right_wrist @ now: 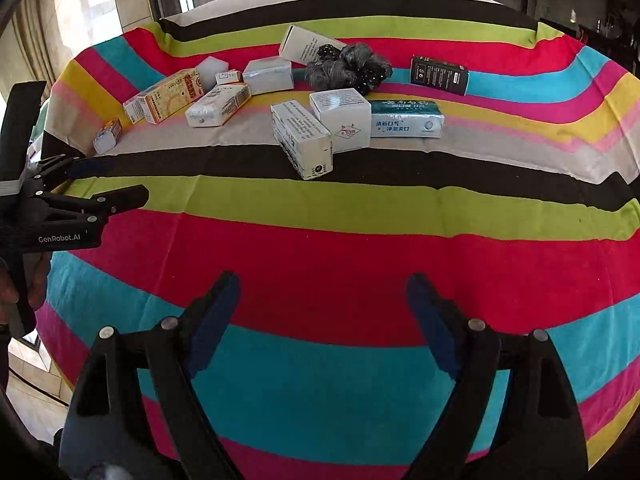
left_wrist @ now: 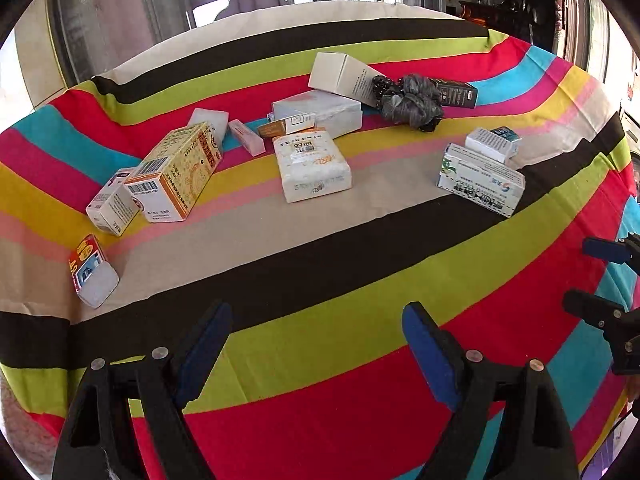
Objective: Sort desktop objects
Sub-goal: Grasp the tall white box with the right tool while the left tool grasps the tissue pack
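Above the near stripes of the tablecloth (right_wrist: 320, 272), the left gripper (left_wrist: 316, 344) and right gripper (right_wrist: 324, 312) both stand wide with nothing between the fingers, tilted down. Farther on, well apart from them, lie small cartons: an orange box (left_wrist: 176, 172), a white tissue pack (left_wrist: 312, 168), and beyond them a grey scrunchie (left_wrist: 416, 100).

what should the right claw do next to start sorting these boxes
Probably move the right claw forward over the striped cloth to the white rectangular carton lying nearest it. Both claws stand open and empty, well short of the clutter, and that carton's end juts toward the claw onto the black stripe, leaning against only one white cube-like box.
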`<action>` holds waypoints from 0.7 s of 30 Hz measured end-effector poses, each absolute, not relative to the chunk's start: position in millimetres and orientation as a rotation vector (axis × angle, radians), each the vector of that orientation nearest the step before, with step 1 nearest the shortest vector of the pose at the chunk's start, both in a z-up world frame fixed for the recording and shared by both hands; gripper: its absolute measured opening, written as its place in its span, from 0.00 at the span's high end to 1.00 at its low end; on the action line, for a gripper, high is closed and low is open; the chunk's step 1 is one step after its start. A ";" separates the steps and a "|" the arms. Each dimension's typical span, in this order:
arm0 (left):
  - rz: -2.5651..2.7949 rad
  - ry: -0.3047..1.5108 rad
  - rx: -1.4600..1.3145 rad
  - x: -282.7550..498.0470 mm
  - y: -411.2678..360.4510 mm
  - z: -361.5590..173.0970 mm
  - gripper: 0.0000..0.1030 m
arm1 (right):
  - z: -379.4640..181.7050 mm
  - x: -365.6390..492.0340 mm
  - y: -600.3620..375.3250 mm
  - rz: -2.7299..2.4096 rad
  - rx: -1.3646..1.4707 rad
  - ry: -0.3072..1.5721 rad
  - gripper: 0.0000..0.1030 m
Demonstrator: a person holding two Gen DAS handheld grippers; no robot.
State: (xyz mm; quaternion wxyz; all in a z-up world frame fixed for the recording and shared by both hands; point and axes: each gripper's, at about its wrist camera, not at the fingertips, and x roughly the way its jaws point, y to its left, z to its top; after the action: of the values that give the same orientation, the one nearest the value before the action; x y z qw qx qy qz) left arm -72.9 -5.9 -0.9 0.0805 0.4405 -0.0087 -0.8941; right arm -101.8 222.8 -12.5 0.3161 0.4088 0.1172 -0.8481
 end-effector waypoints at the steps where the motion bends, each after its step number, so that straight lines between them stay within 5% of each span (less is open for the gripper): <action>1: -2.665 -0.011 1.320 -82.9 -12.7 -2.3 0.15 | -13.8 -112.4 213.8 -2.222 1.083 0.317 0.16; 9: -2.627 0.081 1.298 -150.0 -35.6 -7.5 0.15 | -11.1 -158.2 157.1 -2.135 1.080 0.405 0.16; 11: -2.624 0.073 1.304 -162.4 -35.2 -7.1 0.15 | -11.9 -160.8 144.2 -2.129 1.045 0.469 0.25; 13: -2.618 0.065 1.311 -172.7 -33.7 -7.3 0.15 | -9.6 -162.9 134.8 -2.095 1.021 0.477 0.49; 14: -2.617 0.067 1.320 -177.6 -33.0 -7.8 0.15 | -8.7 -164.2 131.5 -2.095 1.021 0.488 0.52; 21: -2.590 0.156 1.352 -210.7 -33.7 -16.2 0.13 | -10.8 -167.8 129.0 -2.121 1.023 0.446 0.53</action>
State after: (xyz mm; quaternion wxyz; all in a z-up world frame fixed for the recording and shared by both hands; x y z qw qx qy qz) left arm -210.7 -33.7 -16.2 0.1076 0.4593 0.0530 -0.8801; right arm -167.8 129.0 -10.8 0.3641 0.3976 0.1732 -0.8242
